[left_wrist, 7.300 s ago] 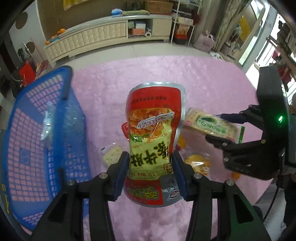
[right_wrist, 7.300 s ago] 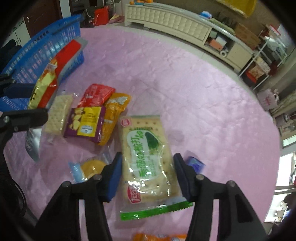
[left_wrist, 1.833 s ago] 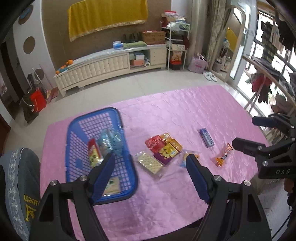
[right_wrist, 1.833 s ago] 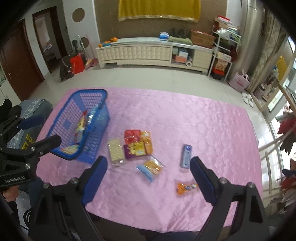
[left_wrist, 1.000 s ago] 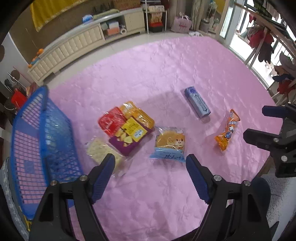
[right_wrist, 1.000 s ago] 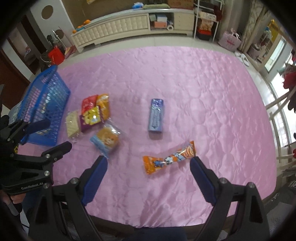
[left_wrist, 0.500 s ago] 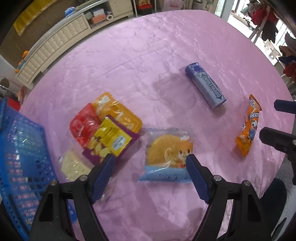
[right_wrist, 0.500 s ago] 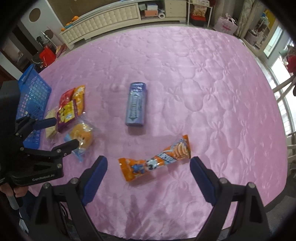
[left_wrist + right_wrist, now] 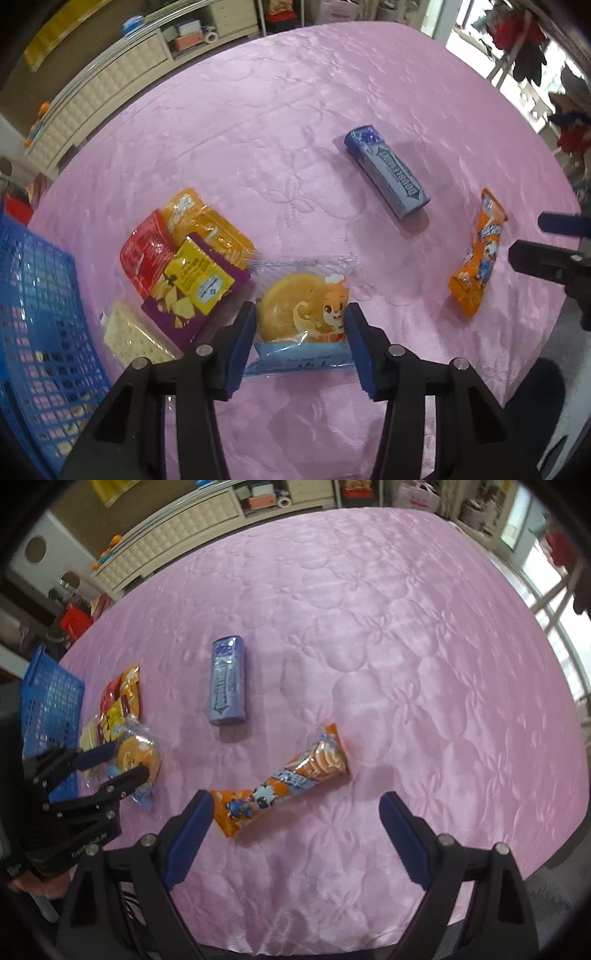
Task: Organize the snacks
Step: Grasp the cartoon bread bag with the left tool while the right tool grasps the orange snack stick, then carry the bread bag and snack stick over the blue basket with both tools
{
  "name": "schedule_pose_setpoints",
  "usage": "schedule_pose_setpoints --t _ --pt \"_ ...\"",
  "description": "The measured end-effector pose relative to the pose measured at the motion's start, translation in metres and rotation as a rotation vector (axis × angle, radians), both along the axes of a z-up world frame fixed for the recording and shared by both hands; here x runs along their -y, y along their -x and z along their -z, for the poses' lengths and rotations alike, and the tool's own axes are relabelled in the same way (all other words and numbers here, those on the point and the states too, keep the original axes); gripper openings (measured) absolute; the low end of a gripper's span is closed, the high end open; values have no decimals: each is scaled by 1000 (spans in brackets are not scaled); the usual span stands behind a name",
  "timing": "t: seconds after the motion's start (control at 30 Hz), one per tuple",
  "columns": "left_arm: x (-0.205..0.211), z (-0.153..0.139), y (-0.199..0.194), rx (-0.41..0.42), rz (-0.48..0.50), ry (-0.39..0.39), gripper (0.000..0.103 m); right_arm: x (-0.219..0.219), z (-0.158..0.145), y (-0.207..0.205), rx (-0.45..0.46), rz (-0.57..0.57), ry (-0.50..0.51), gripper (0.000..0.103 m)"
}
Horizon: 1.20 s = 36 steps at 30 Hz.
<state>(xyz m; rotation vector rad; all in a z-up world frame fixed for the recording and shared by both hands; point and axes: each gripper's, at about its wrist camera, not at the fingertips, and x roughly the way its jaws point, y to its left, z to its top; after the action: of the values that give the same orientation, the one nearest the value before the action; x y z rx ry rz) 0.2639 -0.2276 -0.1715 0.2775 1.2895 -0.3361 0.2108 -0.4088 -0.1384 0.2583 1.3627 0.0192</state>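
At nine o'clock in the left wrist view stands the basket (image 9: 40,332), already holding some snacks. Just right of it, a cracker pack (image 9: 133,338) lies under a small heap of pouches (image 9: 184,254), red, orange and purple-yellow.

The left gripper (image 9: 301,334) is at six o'clock, and its jaws have just been closing around the bun pack (image 9: 301,314). The blue pads sit at the bun's two sides, seemingly touching the wrapper; from the right wrist view the fingers (image 9: 131,775) bracket the pack too. The grasp looks begun but not clearly firm. Step in hand: picking up the bun for the basket. Next it calls for finishing the squeeze, lifting, and carrying toward nine o'clock without crushing the soft bun.

At one o'clock lies the gum box (image 9: 388,173), untouched. At three o'clock lies the orange bar (image 9: 280,779); the right gripper (image 9: 295,812) hangs over it with jaws wide apart, holding nothing. It needs to come lower and straddle the bar across its narrow width before closing.
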Motion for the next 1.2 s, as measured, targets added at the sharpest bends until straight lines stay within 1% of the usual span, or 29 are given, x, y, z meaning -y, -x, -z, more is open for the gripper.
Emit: schedule_pose_setpoints --t 0.13,0.2,0.23,0.3,0.37,0.47,0.53,0.57,0.6,0.63,0.7,0.77,0.8,0.83,0.9,1.03,1.2 --pt "-9 -12 4 14 -23 27 46 3 -3 0 -6 42 -7 93" --pt "-12 -17 6 24 -32 35 46 7 -2 0 -20 103 33 93" --pt "-15 -21 8 29 -35 38 46 10 -1 0 -25 133 9 93" --pt "-20 -26 12 41 -39 43 46 10 4 -2 -47 157 -41 93" --pt "-25 -31 12 49 -42 48 46 7 9 -3 -71 169 -61 93" --pt "-37 -34 4 43 -55 64 46 -1 13 -6 -72 178 -60 92" --pt "-41 -31 2 37 -64 69 46 -3 17 -9 -87 191 -50 85" --pt "-43 -29 1 37 -68 66 46 -5 20 -11 -92 203 -45 83" --pt "-44 -28 0 39 -70 60 46 -4 22 -13 -98 220 -34 77" --pt "-44 -26 0 44 -69 55 46 -3 25 -16 -104 229 -25 68" --pt "-46 -25 -1 48 -65 61 46 -8 30 -21 -120 222 -8 58" --pt "-48 -24 -2 47 -63 73 46 -12 31 -24 -120 207 30 53" --pt "-47 -25 -2 49 -64 75 46 -15 31 -25 -120 197 34 42" --pt "-48 -25 -2 51 -63 79 46 -20 31 -27 -121 188 40 33" --pt "-50 -27 1 55 -62 88 46 -30 32 -29 -117 164 35 30" --pt "-53 -36 11 62 -58 108 46 -50 26 -23 -92 112 9 29" --pt "-66 -55 24 87 -75 115 46 -75 -1 -10 -32 61 -11 29"
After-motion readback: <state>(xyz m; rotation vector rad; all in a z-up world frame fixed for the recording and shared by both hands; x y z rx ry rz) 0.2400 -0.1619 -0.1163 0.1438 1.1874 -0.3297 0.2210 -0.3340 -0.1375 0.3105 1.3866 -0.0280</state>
